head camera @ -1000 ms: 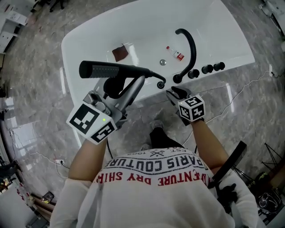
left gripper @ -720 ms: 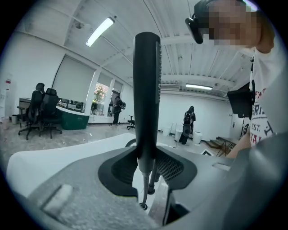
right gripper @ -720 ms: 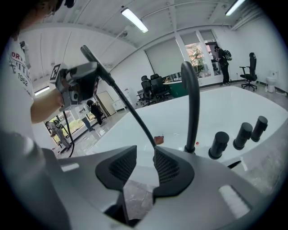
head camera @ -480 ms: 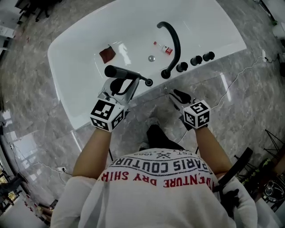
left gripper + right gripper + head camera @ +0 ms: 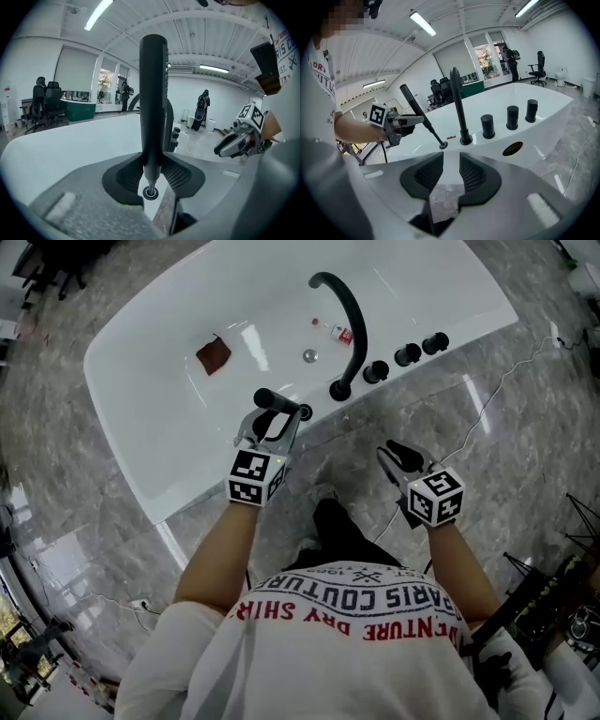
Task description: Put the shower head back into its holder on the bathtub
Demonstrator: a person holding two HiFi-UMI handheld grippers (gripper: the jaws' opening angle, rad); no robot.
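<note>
Left tongs clamp the shower head at frame centre, its tip right at the holder on the bathtub rim, right tongs empty and closing at lower right, and tilted like that, it could skid off the rim.

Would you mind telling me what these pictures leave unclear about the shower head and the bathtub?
Head view: the left gripper overlaps the shower head, so whether its tip is fully seated in the holder is unclear.
Head view: the small bottle and the brown patch in the bathtub are too small to identify.
</note>
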